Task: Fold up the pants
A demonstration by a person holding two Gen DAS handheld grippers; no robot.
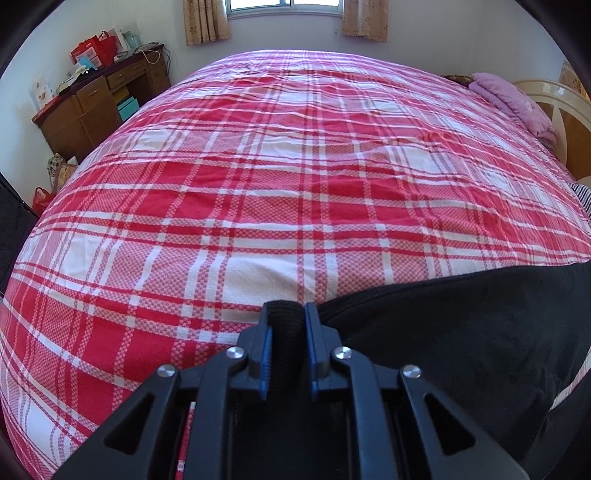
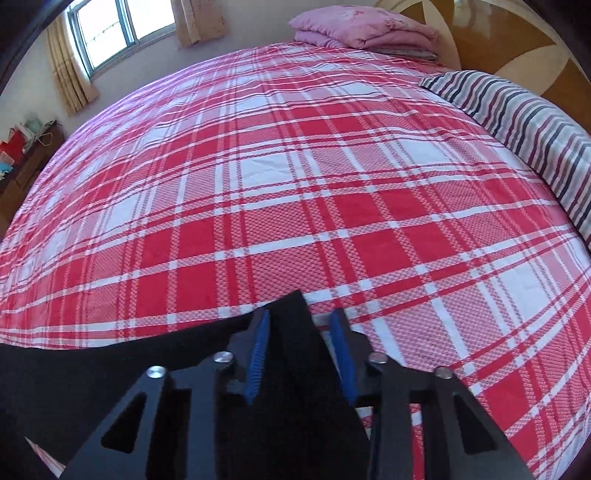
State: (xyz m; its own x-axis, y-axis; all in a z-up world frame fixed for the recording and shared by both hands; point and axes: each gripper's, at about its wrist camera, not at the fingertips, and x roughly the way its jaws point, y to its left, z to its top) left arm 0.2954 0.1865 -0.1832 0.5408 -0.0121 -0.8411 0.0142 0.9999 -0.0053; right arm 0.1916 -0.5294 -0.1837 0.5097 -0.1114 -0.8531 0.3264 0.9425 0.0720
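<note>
The black pants [image 1: 461, 332] lie at the near edge of a bed with a red and white plaid sheet [image 1: 295, 184]. My left gripper [image 1: 287, 314] is shut on a ribbed black band at the pants' left end, the cloth pinched between its blue pads. In the right wrist view a pointed corner of the pants [image 2: 110, 362] rises between the fingers of my right gripper [image 2: 300, 321]. The left pad lies against the cloth. A strip of plaid sheet [image 2: 295, 184] shows between the cloth and the right pad, so the jaws stand a little apart around the corner.
A folded pink quilt [image 2: 362, 29] and a striped pillow [image 2: 535, 129] lie by the wooden headboard [image 2: 498, 37]. A cluttered brown desk [image 1: 92, 99] stands by the wall beyond the bed. Curtained window [image 1: 284, 7] behind.
</note>
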